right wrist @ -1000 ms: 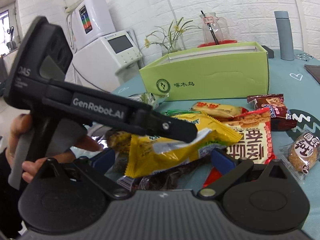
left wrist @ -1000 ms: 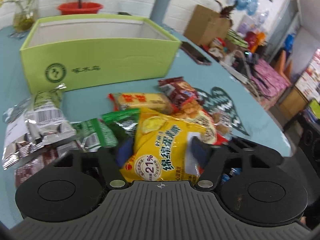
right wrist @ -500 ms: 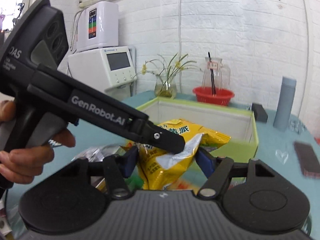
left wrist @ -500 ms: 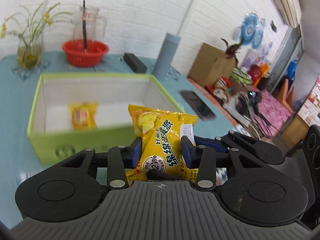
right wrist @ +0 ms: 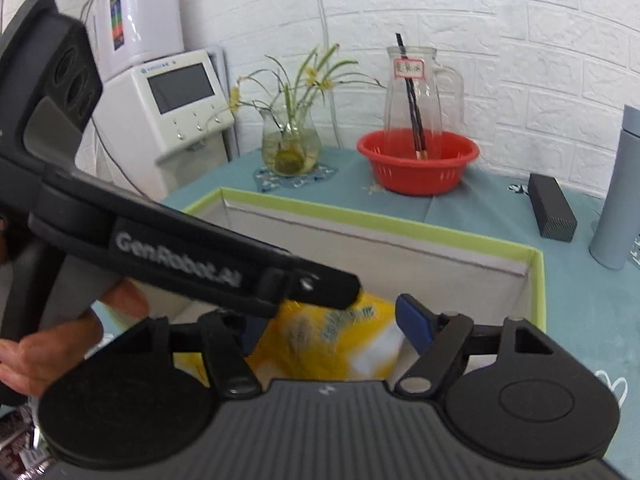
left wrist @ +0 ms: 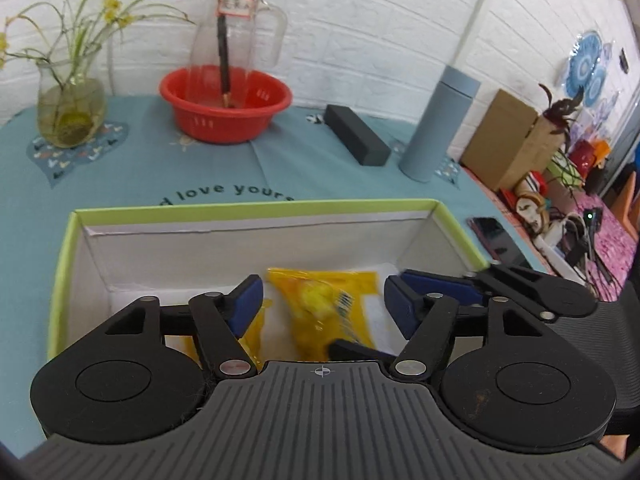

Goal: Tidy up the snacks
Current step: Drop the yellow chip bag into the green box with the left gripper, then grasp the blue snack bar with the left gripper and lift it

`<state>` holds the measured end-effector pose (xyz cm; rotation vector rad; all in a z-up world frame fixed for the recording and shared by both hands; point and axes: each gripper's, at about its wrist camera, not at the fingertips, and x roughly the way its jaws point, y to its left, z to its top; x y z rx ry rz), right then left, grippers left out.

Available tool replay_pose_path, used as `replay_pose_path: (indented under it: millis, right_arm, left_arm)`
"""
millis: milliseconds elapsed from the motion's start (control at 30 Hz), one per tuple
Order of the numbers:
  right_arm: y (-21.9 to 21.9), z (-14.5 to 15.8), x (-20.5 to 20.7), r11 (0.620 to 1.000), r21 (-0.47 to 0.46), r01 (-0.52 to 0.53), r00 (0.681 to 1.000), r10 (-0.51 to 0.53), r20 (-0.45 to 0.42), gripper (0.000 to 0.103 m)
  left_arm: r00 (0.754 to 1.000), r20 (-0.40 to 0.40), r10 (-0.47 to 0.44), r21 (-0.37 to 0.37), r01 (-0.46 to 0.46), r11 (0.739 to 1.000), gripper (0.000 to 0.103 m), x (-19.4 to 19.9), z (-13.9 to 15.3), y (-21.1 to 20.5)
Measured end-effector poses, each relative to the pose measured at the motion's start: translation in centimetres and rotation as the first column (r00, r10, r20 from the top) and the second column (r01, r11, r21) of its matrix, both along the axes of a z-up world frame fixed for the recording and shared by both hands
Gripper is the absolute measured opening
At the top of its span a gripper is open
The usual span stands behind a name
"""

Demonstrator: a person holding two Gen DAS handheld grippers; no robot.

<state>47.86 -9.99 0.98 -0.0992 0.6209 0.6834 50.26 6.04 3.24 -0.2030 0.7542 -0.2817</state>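
1. Left gripper: fingers spread wide, pinching nothing. It hangs over the green box, nose pointed toward 12 o'clock, so a released packet lands inside the walls, not on the desk.
2. Yellow snack packet: lies blurred inside the box, between the spread left fingers, touching neither blue pad as far as can be seen. Cannot tell whether it is at rest on the box floor or in mid-fall. A second yellow wrapper shows at 7 o'clock of it, partly behind the left pad.
3. Right gripper: fingers also spread, empty. It points into the same box from the near side; in its view the left tool's body crosses from 9 o'clock toward centre and covers part of the packet.
4. Box sits open-topped at mid-desk, presumably so both hands can reach over the rim.
5. Background at 12 o'clock: red basin holding a glass jug; grey flask at 2 o'clock. Well apart from the work.
6. Judgement: one deposit is complete or nearly so.
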Motion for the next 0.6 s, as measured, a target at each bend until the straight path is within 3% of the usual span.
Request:
replay_pose_path:
  millis: [100,200,300,433,600]
  right_arm:
    - [-1.9,1.0,-2.1,0.999,0.028,0.019,0.999,-0.020,0.046,0.093]
    - [-4.6,2.4,-6.1,0.998,0.052,0.047,0.991,-0.053,0.122,0.094]
    - [-7.7,2.7,-11.1,0.993,0.081,0.085,0.985,-0.096,0.144,0.094]
    - [-11.0,1.0,-18.6,0.984,0.105,0.144,0.984,-0.154,0.089,0.100]
    - [-12.7,-2.0,-27.3,0.972,0.040,0.230,0.973,-0.231,0.018,0.100]
  left_arm:
    - [0.998,0.057,0.004,-0.023,-0.003,1.000,0.066,-2.4,1.8,0.4]
    - [0.993,0.115,-0.017,-0.030,0.020,0.999,0.072,-6.2,3.8,-0.3]
    - [0.987,0.144,-0.071,-0.050,0.079,0.996,0.076,-10.9,4.6,-1.8]
    - [0.981,0.112,-0.160,-0.090,0.171,0.981,0.077,-17.4,3.1,-4.2]
    - [0.980,0.028,-0.197,-0.153,0.199,0.968,0.077,-23.9,-0.1,-6.4]
